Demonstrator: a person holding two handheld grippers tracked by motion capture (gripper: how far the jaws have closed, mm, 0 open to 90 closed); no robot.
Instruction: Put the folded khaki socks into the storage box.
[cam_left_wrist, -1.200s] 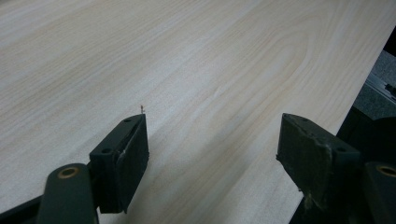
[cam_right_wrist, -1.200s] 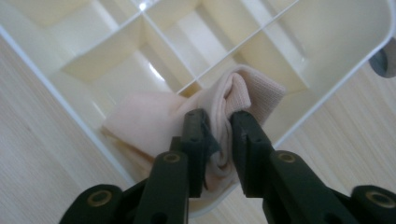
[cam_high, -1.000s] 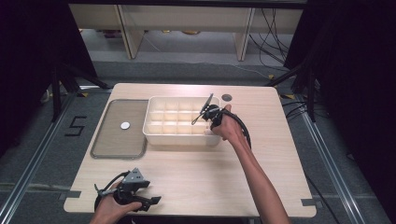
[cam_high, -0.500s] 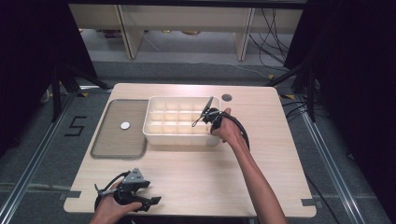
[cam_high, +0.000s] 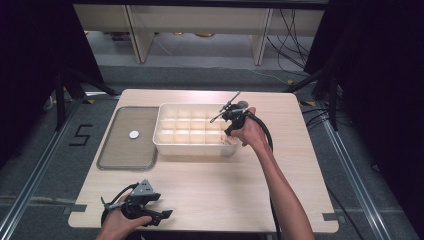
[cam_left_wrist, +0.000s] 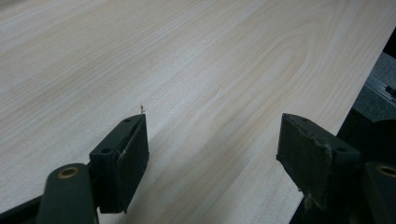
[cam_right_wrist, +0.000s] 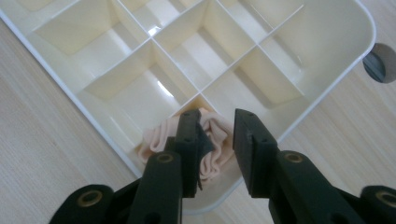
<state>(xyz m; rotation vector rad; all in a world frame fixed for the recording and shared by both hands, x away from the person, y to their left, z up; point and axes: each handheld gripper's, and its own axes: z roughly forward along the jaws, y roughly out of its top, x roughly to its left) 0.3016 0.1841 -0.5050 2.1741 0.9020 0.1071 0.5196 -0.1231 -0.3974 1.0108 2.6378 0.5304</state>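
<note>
Right gripper view shows the task's thing directly ahead of your right hand-held gripper (cam_right_wrist: 219, 135): one peach-coloured folded cloth (cam_right_wrist: 212, 140), lying in the corner compartment of the cream compartment tray (cam_right_wrist: 327, 88) nearest that hand-held gripper. The jaws have just been opening and now stand slightly apart above the cloth. The cloth lies below the gap between them, and the pads do not appear to press on it.

Judge the placement as done: the cloth sits inside its compartment, released. The other compartments you can see hold nothing. What is left, as far as the pictures show, is to lift the right hand-held gripper clear of the tray.

Beyond the tray's far corner from the right hand-held gripper, a small dark round object (cam_right_wrist: 380, 63) lies on the surface (cam_high: 210, 185). On the far side of the tray, a flat grey tray (cam_high: 127, 155) carries one small white disc (cam_high: 134, 134).

Your left hand-held gripper (cam_left_wrist: 212, 149) rests low over bare surface near its front edge, jaws wide apart and holding nothing.

Count: one cloth, one compartment tray, one grey tray, one white disc, one dark round object, two hand-held grippers.
</note>
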